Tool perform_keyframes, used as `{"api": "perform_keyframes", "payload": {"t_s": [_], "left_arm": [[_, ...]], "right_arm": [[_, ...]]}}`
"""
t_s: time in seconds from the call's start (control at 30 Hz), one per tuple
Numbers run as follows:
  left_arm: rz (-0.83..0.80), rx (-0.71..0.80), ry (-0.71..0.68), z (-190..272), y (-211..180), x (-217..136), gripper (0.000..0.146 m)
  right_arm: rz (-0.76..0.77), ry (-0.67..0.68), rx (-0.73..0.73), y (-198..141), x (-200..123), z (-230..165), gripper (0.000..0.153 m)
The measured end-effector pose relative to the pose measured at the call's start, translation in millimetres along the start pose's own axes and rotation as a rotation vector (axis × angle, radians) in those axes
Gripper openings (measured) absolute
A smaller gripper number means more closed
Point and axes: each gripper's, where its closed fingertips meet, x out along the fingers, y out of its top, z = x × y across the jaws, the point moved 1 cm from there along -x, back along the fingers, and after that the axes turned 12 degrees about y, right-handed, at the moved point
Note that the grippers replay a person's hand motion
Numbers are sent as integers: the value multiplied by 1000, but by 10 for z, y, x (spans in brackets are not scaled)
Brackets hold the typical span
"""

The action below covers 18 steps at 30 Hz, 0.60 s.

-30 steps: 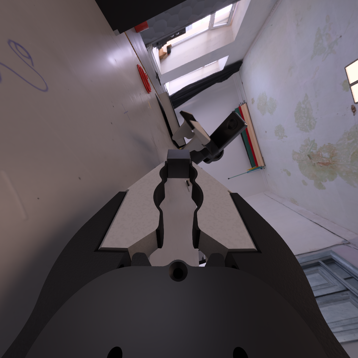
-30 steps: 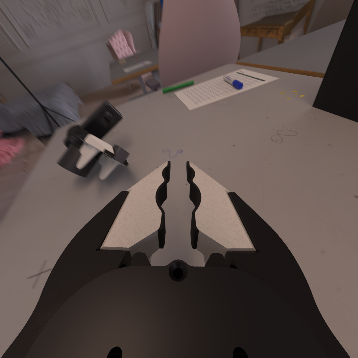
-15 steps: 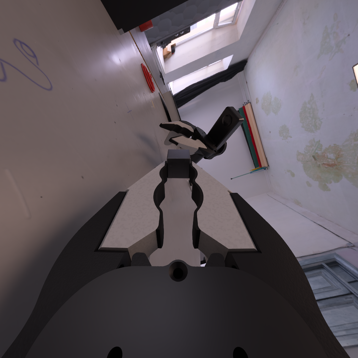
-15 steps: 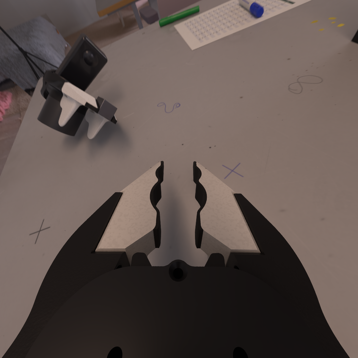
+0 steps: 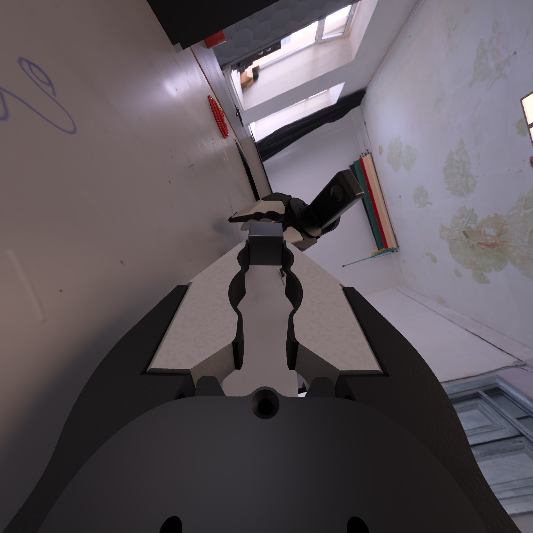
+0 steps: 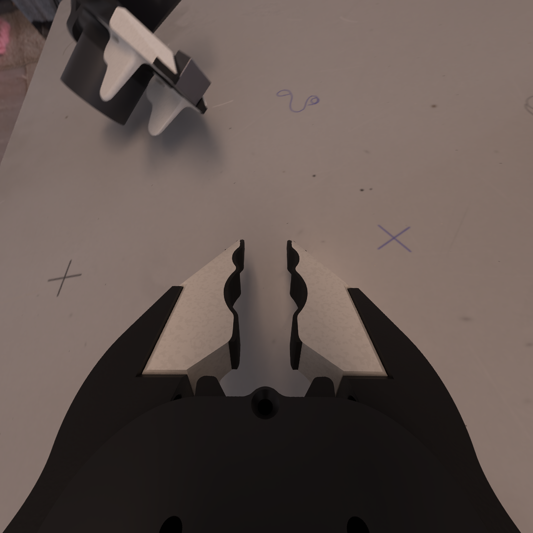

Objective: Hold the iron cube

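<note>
The iron cube (image 5: 265,243) is a small dark block. My left gripper (image 5: 265,251) is shut on it at the fingertips and holds it above the grey table (image 5: 101,202), which fills the left side of this rolled view. In the right wrist view the left gripper (image 6: 187,86) shows at the top left with the cube (image 6: 193,78) between its fingers, just above the table (image 6: 346,144). My right gripper (image 6: 265,243) is open and empty, pointing down at the table. It also shows beyond the cube in the left wrist view (image 5: 240,220).
The table bears pen marks: a blue squiggle (image 6: 298,101), a blue cross (image 6: 394,238) and a grey cross (image 6: 64,277). The table's left edge (image 6: 28,86) runs beside the left gripper. A red object (image 5: 218,116) lies farther along the table.
My right gripper has tipped down toward the table, moved closer to the left gripper, and its jaws have widened. The left gripper still grips the cube and has barely moved.
</note>
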Motion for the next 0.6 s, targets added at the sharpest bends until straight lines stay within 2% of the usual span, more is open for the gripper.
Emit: {"api": "perform_keyframes", "payload": {"t_s": [0.2, 0.37, 0.6], "left_arm": [[-10, 10, 7, 7, -35, 1, 22], [-13, 14, 7, 14, -52, 1, 22], [-20, 14, 10, 13, -66, 7, 22]], "right_arm": [[-101, 24, -105, -138, 67, -170, 34], [-181, -42, -175, -207, 99, -106, 37], [-176, -190, -180, -159, 47, 139, 37]]}}
